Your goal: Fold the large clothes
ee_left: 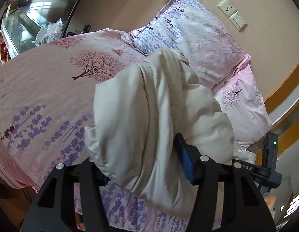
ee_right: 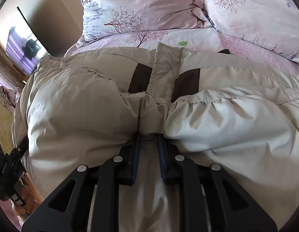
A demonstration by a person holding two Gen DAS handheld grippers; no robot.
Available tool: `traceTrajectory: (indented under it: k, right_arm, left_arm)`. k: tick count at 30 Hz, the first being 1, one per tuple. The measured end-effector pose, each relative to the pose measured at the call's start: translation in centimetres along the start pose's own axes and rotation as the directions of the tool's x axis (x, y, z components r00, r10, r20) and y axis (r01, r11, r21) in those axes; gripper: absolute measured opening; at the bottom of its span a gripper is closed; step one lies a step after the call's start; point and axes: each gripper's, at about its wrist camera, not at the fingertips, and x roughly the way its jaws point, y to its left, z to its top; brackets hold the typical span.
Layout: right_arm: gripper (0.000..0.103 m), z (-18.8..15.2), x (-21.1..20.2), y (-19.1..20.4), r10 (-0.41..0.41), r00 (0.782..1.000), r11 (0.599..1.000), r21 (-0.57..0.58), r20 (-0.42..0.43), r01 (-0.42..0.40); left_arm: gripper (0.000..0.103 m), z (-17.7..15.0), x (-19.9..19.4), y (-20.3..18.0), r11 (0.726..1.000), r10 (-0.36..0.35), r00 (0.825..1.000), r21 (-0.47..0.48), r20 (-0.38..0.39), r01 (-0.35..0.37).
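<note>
A puffy beige down jacket (ee_left: 149,116) hangs bunched over my left gripper (ee_left: 145,164), above the bed. The left jaws stand wide apart with a thick fold of the jacket between the blue pads (ee_left: 187,162); the left pad is mostly hidden by cloth. In the right wrist view the jacket (ee_right: 81,100) lies spread on the bed, with a placket and two dark brown patches (ee_right: 139,78) in the middle. My right gripper (ee_right: 148,141) is shut on a gathered seam of the jacket, with cloth pinched between its blue pads (ee_right: 136,154).
The bed has a pink floral duvet (ee_left: 43,89) and two floral pillows (ee_left: 197,38) against the wall. A wall socket (ee_left: 232,13) and wooden headboard (ee_left: 284,89) are at the right. A television (ee_right: 27,44) hangs at the left. The other gripper (ee_right: 8,172) shows at the left edge.
</note>
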Motion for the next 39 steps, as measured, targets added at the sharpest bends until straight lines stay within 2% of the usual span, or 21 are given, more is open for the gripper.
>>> traceTrajectory:
  k: [5,6,8,11,16,19,23,26,30,34,36,39]
  right_arm:
    - [0.018,-0.7,-0.9,0.7,-0.020,1.000,0.999,-0.037,-0.004,0.020]
    - [0.019,-0.5,-0.6,0.5,-0.014,1.000,0.999,-0.031,-0.010,0.014]
    - [0.019,-0.1,-0.2,0.4,-0.011,1.000,1.000,-0.029,-0.023,0.010]
    - [0.019,0.2,-0.2,0.3,-0.018,1.000,0.999,-0.037,-0.025,0.017]
    - [0.019,0.6,-0.1,0.0,-0.025,0.999,0.999,-0.033,-0.025,0.024]
    - [0.019,0.9,0.2,-0.2,-0.024,0.999,0.999,-0.028,-0.038,0.023]
    - [0.019,1.3,0.5,-0.3,-0.014,0.999,1.000,-0.025,-0.050,0.012]
    - [0.019,1.5,-0.5,-1.2,0.024,0.998,1.000,-0.007,-0.064,-0.025]
    - [0.019,0.0,-4.0,-2.2,0.062,0.998,0.998,-0.009,0.011,-0.061]
    - [0.017,-0.6,-2.0,-2.0,0.072,0.996,0.997,-0.033,-0.055,-0.074]
    - [0.015,-0.3,-1.0,-2.6,0.093,0.994,0.995,-0.019,-0.055,-0.094]
    - [0.015,-0.7,-3.2,-3.9,0.154,0.988,0.988,0.007,-0.009,-0.154]
  left_arm:
    - [0.057,-0.1,0.5,0.8,0.999,-0.018,1.000,-0.039,-0.011,0.018]
    - [0.054,0.0,0.5,0.8,0.999,-0.027,1.000,-0.047,-0.006,0.027]
    - [0.040,0.3,0.1,0.5,0.998,-0.039,0.999,-0.042,0.017,0.040]
    - [0.032,1.1,-0.7,-0.9,0.998,-0.062,0.997,0.006,0.045,0.061]
    - [0.029,1.6,-2.3,-5.2,0.984,-0.107,0.989,0.155,0.104,0.090]
    - [0.028,1.7,-3.2,-7.9,0.961,-0.176,0.976,0.235,0.125,0.143]
    - [0.028,0.9,-4.0,-11.6,0.918,-0.276,0.953,0.328,0.128,0.222]
    - [0.028,0.5,-4.5,-14.1,0.891,-0.311,0.942,0.384,0.129,0.242]
    - [0.029,-0.3,-4.8,-16.6,0.854,-0.344,0.932,0.451,0.115,0.260]
    - [0.029,-1.2,-4.4,-19.0,0.822,-0.371,0.925,0.492,0.080,0.286]
    - [0.030,-1.9,-4.0,-20.2,0.810,-0.369,0.927,0.512,0.066,0.285]
    - [0.030,-2.5,-4.4,-21.3,0.795,-0.376,0.924,0.536,0.067,0.284]
